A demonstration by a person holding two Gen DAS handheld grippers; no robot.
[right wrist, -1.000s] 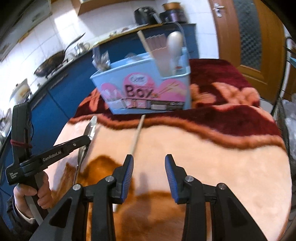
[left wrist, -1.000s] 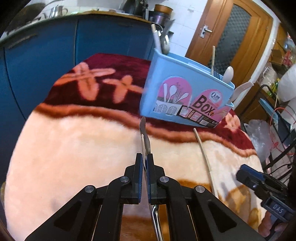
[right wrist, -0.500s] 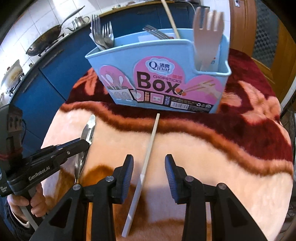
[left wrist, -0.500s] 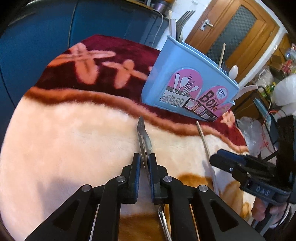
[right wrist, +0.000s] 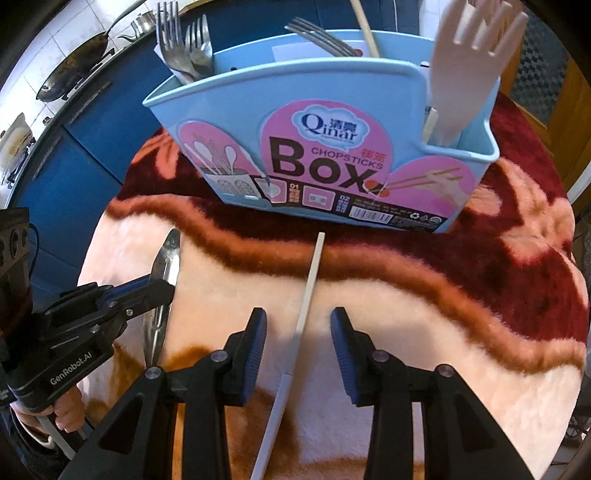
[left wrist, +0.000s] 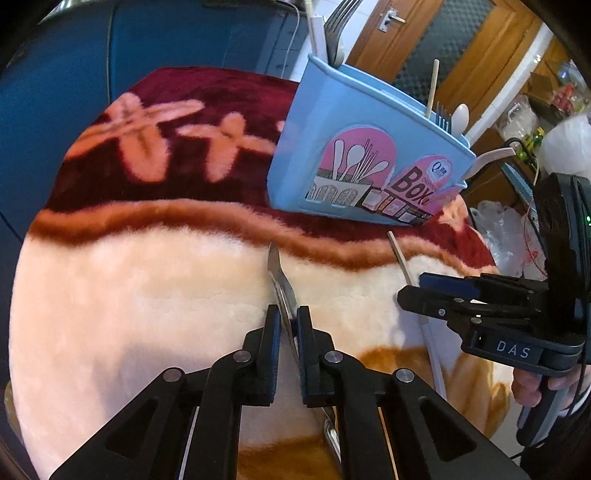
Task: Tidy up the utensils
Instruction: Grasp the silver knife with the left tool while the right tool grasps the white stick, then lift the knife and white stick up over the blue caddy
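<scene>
Two things are left to put away in the blue box.

The left gripper (left wrist: 287, 325) has its fingers pressed together on a metal spoon (right wrist: 165, 266), which lies low on the fluffy blanket (right wrist: 461, 325) that covers the table. The right gripper (right wrist: 298, 332) has its fingers wide apart, one on each side of a white chopstick (right wrist: 309, 284) that lies flat on the blanket and points at the blue box (right wrist: 321, 155). The fingers do not touch it yet. The box stands just past both things and already holds metal forks (right wrist: 184, 48), a white plastic fork (right wrist: 469, 55) and a wooden stick (right wrist: 365, 29). So most of the job looks done. The spoon and the chopstick still need to go up and into the box.
</scene>
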